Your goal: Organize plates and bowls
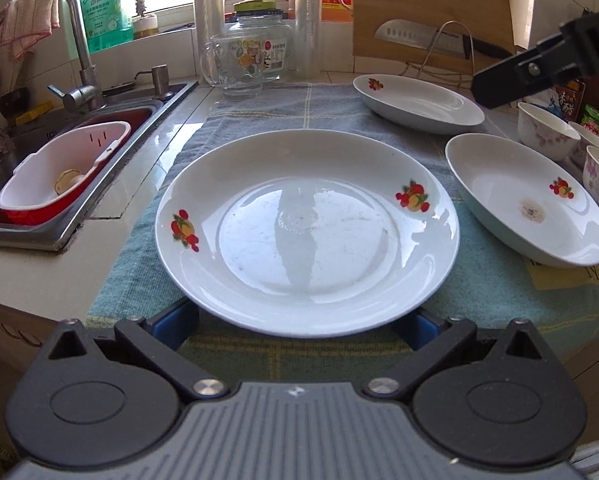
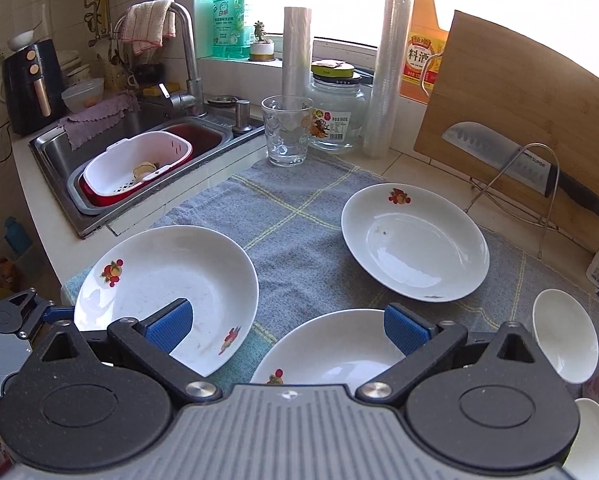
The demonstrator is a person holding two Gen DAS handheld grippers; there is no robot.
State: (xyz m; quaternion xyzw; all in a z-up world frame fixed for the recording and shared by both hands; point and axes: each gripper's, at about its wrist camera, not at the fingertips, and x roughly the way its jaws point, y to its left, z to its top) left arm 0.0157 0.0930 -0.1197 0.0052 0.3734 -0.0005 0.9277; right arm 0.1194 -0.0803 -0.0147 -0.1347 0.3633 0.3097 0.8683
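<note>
A white flat plate (image 1: 307,232) with fruit prints lies on the grey-blue cloth (image 1: 259,108) on the table, its near rim between the wide-open, empty jaws of the left gripper (image 1: 299,326). The right gripper (image 2: 287,330) hangs above, jaws wide open and empty, over two deep plates (image 2: 413,242). Only its view shows the white bowls (image 2: 565,334) from above, right of its jaws; the sink (image 2: 59,140) lies far left.

Three plates sit on a cloth (image 2: 299,216) spread over a kitchen counter: one plate (image 2: 167,296) at left, nearest the sink (image 2: 55,152), a second (image 2: 415,240) toward the back right, a third (image 2: 331,348) in front. Bowls (image 2: 565,334) cluster at the right edge. A cutting board (image 2: 511,120) stands behind, a knife (image 2: 515,164) before it.
</note>
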